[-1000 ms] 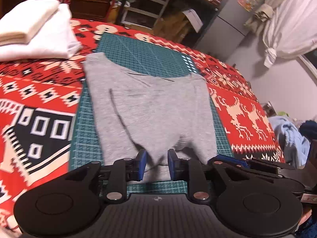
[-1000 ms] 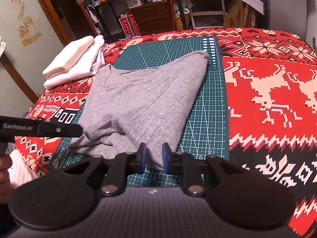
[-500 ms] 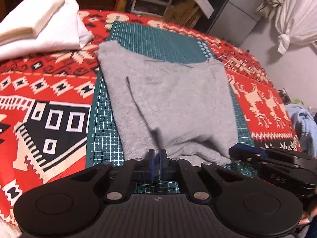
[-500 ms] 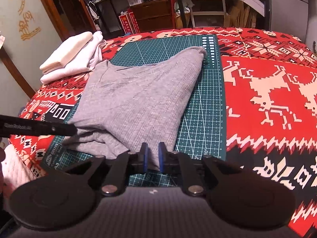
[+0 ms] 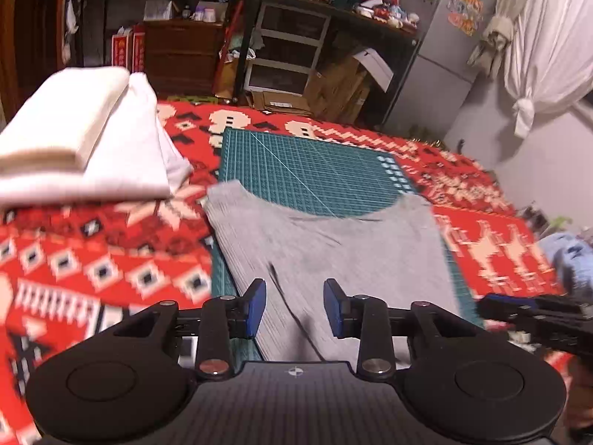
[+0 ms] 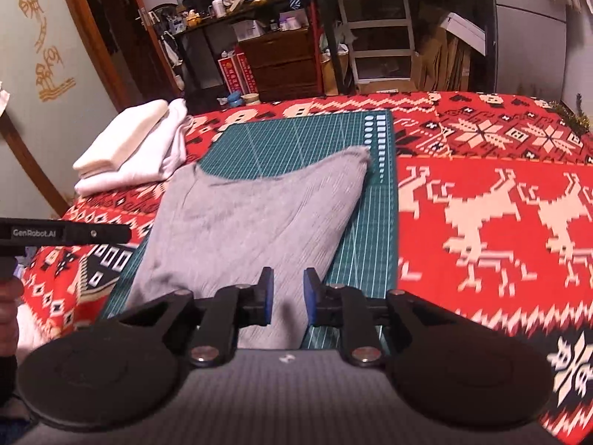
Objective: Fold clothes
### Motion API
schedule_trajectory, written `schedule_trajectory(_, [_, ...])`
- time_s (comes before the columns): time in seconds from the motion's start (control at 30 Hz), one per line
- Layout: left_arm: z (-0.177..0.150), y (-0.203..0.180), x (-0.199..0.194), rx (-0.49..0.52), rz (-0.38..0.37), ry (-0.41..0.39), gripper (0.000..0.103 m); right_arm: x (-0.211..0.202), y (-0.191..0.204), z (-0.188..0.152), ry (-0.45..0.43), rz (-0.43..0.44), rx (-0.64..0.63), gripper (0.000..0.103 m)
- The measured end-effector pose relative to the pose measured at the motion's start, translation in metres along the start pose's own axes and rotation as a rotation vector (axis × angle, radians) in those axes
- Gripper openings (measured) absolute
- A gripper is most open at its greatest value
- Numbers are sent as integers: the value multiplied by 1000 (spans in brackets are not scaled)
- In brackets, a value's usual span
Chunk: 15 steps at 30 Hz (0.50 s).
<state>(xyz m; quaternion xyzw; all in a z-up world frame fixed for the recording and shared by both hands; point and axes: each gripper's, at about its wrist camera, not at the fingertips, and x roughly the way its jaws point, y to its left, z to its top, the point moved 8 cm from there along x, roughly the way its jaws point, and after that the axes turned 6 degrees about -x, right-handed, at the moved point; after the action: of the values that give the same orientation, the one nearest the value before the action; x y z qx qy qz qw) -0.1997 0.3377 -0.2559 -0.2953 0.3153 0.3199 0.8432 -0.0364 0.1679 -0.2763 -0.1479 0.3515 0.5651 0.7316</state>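
We see a red patterned blanket (image 6: pixel 481 200) spread beneath and to both sides of the two claws. On it, directly ahead of them, lies a green cutting mat (image 5: pixel 307 170). A grey shirt (image 5: pixel 333 252) lies on the near part of the mat, reaching from just under the claws forward to about the mat's middle; its far edge curves, and its near edge passes out of view below the claws. Ahead and to the left of both claws, a stack of folded white cloth (image 5: pixel 74 141) rests on the blanket, apart from the shirt.

The left claw (image 5: pixel 294 307) has its blue pads (image 5: pixel 255 307) apart, with nothing between them; the shirt shows in the gap below. The right claw (image 6: pixel 288 296) also stands with its pads (image 6: pixel 266 296) apart and empty, over the shirt's near right part beside the bare mat. We cannot tell whether either claw touches the fabric. Each claw shows at the edge of the other's view.
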Motion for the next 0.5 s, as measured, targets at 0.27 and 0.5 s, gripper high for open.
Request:
schedule_trajectory(0.27, [14,9,47,82,39,50,16,25,-12,25,17,-22,-4,20])
schedule_trajectory(0.5, [20,16,29,54,5,-23,3,55,-21,48,7,-56,-10,20])
